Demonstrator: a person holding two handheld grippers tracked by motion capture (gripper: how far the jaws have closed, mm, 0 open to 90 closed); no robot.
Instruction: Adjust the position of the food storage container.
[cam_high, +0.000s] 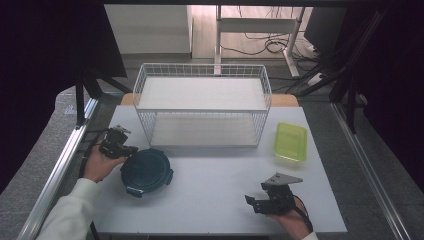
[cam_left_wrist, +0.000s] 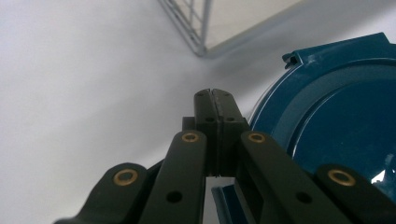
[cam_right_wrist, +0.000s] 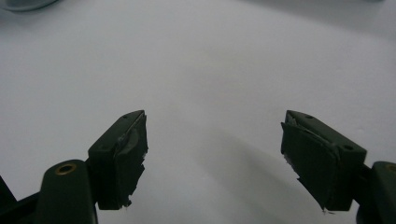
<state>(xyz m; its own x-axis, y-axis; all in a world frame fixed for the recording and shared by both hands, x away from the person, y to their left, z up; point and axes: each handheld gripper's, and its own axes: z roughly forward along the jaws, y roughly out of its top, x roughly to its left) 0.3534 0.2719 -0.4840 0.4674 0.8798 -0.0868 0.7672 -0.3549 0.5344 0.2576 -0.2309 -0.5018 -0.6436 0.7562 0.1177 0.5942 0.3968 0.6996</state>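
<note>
A big white table has a few things on it. Near its left side sits a round dark blue box with a lid. Little clips stick out around its edge. The left gripper is held in the person's left hand, and its tip is right at the upper left edge of the blue box. In the left gripper view, the two black jaws are pressed tight together with nothing between them, and the blue lid lies just to their right. I cannot tell if the tip really touches the box or is only just beside it. Behind the box stands a white wire rack with two flat shelves. A corner of this rack also shows in the left gripper view, a bit past the jaws. To the right of the rack lies a yellow-green tray, flat on the table. The right gripper is near the front edge of the table, well apart from the blue box and the tray. In the right gripper view its jaws stand wide apart and hold nothing, with just bare white table under them.
</note>
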